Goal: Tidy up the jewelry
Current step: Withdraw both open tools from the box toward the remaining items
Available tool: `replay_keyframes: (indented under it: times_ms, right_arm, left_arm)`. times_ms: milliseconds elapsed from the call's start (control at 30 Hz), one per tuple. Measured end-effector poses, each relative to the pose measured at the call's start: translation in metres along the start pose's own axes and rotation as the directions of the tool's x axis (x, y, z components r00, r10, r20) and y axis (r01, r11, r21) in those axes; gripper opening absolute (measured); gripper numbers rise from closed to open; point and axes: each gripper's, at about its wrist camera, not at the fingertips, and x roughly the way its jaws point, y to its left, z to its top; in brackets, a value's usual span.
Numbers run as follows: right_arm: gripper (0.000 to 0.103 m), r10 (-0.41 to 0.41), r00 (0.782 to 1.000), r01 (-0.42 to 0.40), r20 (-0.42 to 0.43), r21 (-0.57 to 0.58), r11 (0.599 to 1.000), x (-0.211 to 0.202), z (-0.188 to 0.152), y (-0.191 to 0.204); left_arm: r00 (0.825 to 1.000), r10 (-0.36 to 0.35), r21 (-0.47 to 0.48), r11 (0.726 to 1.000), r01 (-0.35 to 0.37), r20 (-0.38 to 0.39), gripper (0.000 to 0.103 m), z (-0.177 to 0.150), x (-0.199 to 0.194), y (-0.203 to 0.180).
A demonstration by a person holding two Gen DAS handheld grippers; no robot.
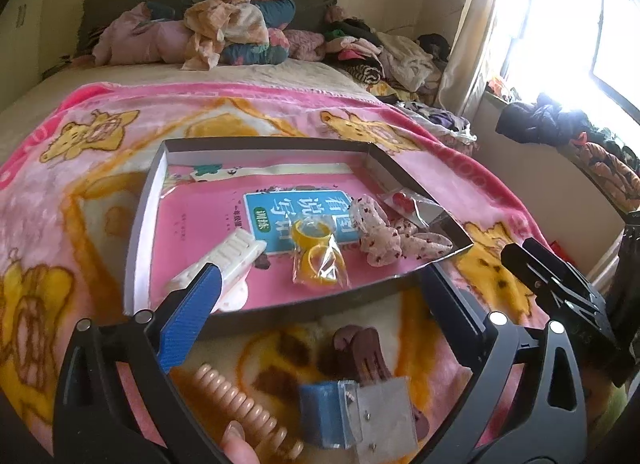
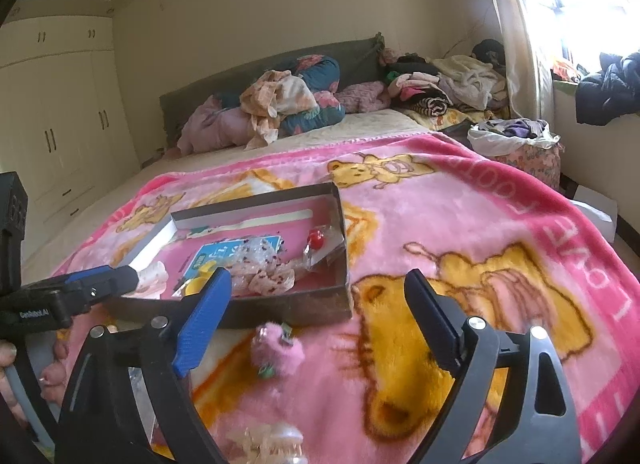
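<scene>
A shallow dark box (image 1: 140,224) lies on the pink blanket; it also shows in the right wrist view (image 2: 344,240). Inside lie a white hair clip (image 1: 224,260), a bag of yellow rings (image 1: 316,260), a spotted fabric bow (image 1: 384,232) and a red item in a bag (image 1: 404,200). My left gripper (image 1: 320,300) is open over the box's near edge, empty. A brown claw clip (image 1: 368,348) and a peach spiral hair tie (image 1: 244,404) lie below it. My right gripper (image 2: 316,312) is open and empty above a pink fluffy hair tie (image 2: 280,352).
A pink cartoon blanket (image 2: 460,224) covers the bed. Piles of clothes and pillows (image 1: 224,32) sit at the headboard. A window (image 1: 580,24) is at the right, wardrobes (image 2: 60,112) at the left. The right gripper shows in the left wrist view (image 1: 560,288).
</scene>
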Motion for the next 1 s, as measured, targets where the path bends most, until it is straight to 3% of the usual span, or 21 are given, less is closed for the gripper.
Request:
replay_keyframes:
  times_ms: [1000]
  right_arm:
    - [0.086,0.073,0.994,-0.085,-0.087,-0.149,0.985,-0.022,-0.036,0.066]
  left_arm:
    - [0.998,0.058,-0.046,0.997,-0.057,0.019,0.091,-0.031,-0.044,0.048]
